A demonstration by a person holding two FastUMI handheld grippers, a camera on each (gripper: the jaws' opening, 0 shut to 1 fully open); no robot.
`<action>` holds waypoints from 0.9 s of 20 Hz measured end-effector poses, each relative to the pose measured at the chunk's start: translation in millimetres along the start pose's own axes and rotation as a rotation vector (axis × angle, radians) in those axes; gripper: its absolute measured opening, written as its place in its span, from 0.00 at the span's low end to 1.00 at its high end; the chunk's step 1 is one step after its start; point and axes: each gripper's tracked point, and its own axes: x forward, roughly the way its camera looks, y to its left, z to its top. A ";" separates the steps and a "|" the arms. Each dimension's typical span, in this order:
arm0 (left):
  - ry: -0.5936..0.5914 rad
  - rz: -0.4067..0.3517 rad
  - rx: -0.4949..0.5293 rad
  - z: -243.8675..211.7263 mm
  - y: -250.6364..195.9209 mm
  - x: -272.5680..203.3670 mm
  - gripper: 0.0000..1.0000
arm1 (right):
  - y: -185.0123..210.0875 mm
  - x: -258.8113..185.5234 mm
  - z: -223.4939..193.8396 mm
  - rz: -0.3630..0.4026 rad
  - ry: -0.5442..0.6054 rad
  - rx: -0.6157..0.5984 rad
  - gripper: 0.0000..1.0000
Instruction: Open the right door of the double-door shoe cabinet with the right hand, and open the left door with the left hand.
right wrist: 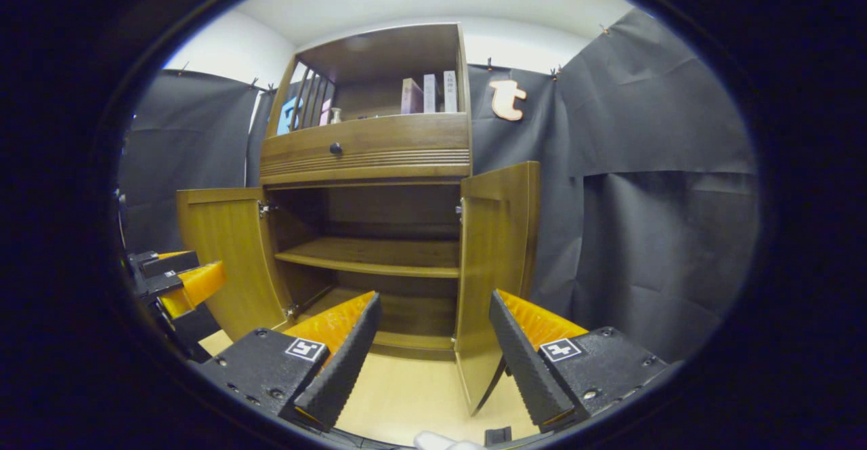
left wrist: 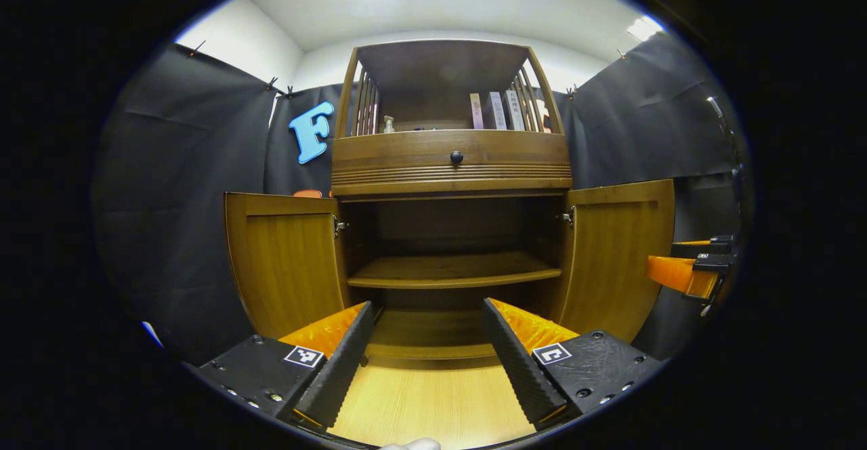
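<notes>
Shoe cabinet (left wrist: 450, 165) stands straight ahead of left gripper (left wrist: 428, 341), w/ both doors swung out. Left door (left wrist: 288, 267) hangs to that gripper's left, right door (left wrist: 620, 253) to its right; neither touched. Left gripper's jaws spread wide, holding nothing. Right gripper (right wrist: 433, 341) also gapes, empty, w/ right door's edge (right wrist: 498, 260) just ahead between its fingers, apart from them. Cabinet is brown grained wood, curved drawer front w/ round dark knob (left wrist: 456, 157), ribbed trim below. Inner shelf (left wrist: 454, 270) bare. Floor (left wrist: 433, 402) pale wood.
</notes>
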 end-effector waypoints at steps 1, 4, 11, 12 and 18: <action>0.001 -0.002 0.002 -0.2 -0.5 -0.6 0.96 | 0.1 -0.5 -0.2 -0.002 0.002 0.000 1.00; -0.001 -0.007 0.001 0.6 -2.6 -1.4 0.96 | -0.2 -0.3 -1.3 -0.004 0.005 0.005 1.00; -0.004 -0.007 -0.004 1.8 -1.0 -1.4 0.96 | -0.5 0.2 -2.1 -0.004 0.004 0.003 1.00; -0.005 -0.005 -0.003 1.9 -1.0 -1.5 0.96 | -0.9 0.4 -2.0 -0.005 0.002 0.005 1.00; -0.003 -0.009 -0.004 1.0 -2.5 -1.8 0.96 | -0.9 0.3 -3.1 -0.006 0.006 0.002 1.00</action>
